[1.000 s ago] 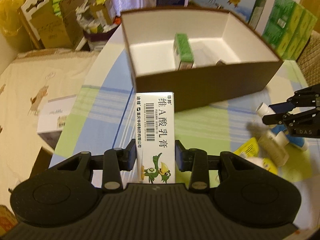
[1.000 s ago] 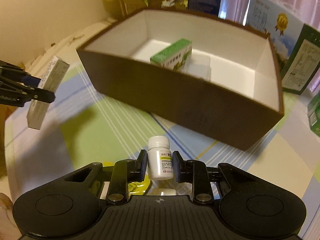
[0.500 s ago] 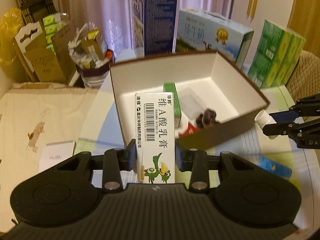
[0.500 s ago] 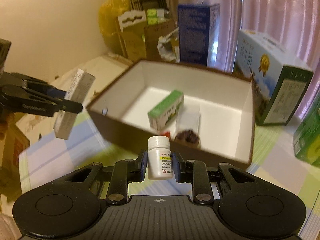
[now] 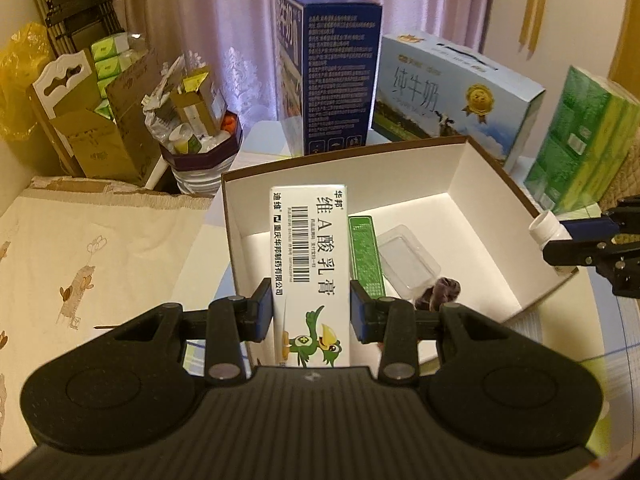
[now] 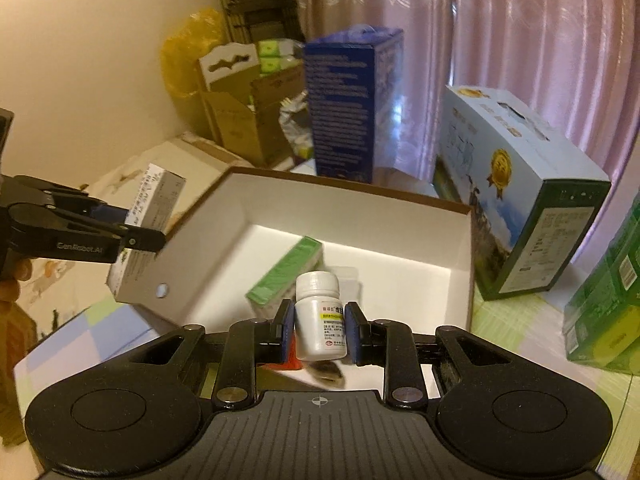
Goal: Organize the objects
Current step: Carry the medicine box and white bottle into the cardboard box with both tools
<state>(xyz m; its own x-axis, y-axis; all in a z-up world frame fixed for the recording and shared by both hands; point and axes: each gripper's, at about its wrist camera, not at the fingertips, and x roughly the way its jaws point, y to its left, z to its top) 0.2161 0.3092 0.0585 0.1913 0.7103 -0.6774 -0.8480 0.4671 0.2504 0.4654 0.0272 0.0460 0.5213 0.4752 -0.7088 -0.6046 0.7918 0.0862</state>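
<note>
Over the brown box – green carton inside – left gripper clamps ointment carton, right gripper clamps bottle.

table (checked cloth) | open box | 3 cartons behind

The white carton hides the brown box's floor at 9 o'clock; the dark lump at 4 o'clock stays unidentifiable
</note>
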